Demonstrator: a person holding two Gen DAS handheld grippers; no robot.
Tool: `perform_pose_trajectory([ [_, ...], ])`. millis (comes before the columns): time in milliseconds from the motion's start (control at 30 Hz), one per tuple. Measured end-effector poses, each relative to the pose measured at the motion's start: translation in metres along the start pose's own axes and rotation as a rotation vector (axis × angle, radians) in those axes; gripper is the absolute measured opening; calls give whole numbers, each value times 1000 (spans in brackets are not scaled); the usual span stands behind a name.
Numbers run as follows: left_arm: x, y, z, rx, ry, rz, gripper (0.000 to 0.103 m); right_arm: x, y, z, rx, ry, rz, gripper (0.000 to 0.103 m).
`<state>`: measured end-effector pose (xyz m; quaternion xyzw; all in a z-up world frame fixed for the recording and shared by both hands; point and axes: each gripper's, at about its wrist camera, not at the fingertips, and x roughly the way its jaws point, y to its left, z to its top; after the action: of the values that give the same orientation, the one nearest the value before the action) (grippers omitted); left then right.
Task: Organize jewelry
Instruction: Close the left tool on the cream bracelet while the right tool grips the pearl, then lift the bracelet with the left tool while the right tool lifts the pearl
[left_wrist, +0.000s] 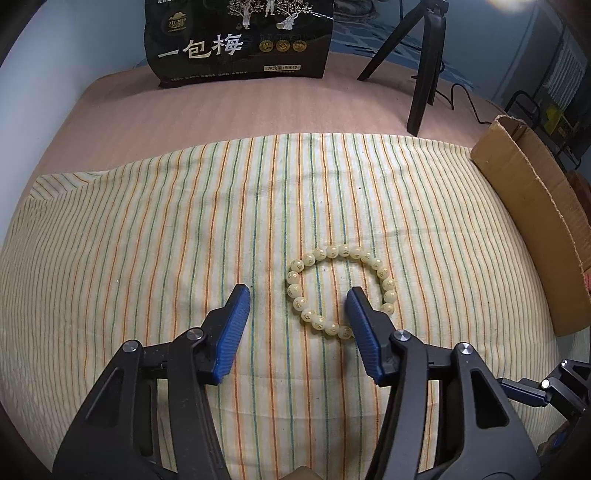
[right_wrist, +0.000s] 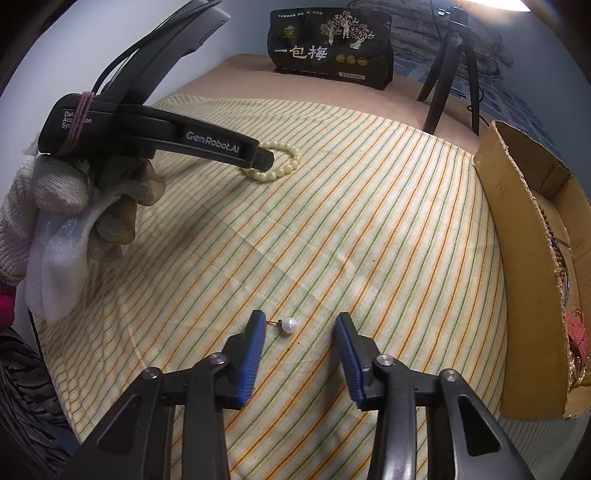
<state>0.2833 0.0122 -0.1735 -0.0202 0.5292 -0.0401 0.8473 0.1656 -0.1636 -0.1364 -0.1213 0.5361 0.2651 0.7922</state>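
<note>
Two grippers, both with jaws spread wide, nothing held. Left gripper (left_wrist: 298, 291) low over striped cloth (left_wrist: 147, 240); cream bead bracelet (left_wrist: 341, 290) lying flat, its near-left arc between the jaws, its far-right arc outside the right-hand finger, which overlaps the loop. Right gripper (right_wrist: 298, 319) low over the same cloth; pearl earring (right_wrist: 289, 325) between the jaws, nearer the left-hand finger, its post pointing at or touching that finger's tip.

Risks, as judged:
- Closing on the bracelet from here likely to pinch only one strand of beads, or to trap cloth; round beads apt to roll off ribbed pads.
- Pearl small and round, off-centre; closing unevenly likely to nudge it sideways or flick it out rather than seat it.
- Loose cloth may bunch and shift both pieces.

View differences:
- Right wrist view alone shows the earring, the gloved hand (right_wrist: 74, 199) holding the left tool, and the cardboard box (right_wrist: 517, 258) interior with items already inside, too unclear to name.
- Left wrist view alone shows gold markings on the beads and finger placement against the loop.
- Snack bag (left_wrist: 240, 40) and tripod (left_wrist: 424, 66) beyond the jaws in both.
</note>
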Motion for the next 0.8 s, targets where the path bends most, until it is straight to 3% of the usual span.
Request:
perform_pose_trajectory([
  [167,1,-4,0,15,-10,28,37,3,5,2,-18,4,5,20],
  [333,0,-5,0,24,-15,31,10,2,7,2,-15,4,11,11],
  [433,-1,-4,0,18,-18,21,6,1,5,1,-6,1,17,9],
  [800,-4,6,4,-57,-3,-76,7,-1,6,0,1,-4,18,9],
])
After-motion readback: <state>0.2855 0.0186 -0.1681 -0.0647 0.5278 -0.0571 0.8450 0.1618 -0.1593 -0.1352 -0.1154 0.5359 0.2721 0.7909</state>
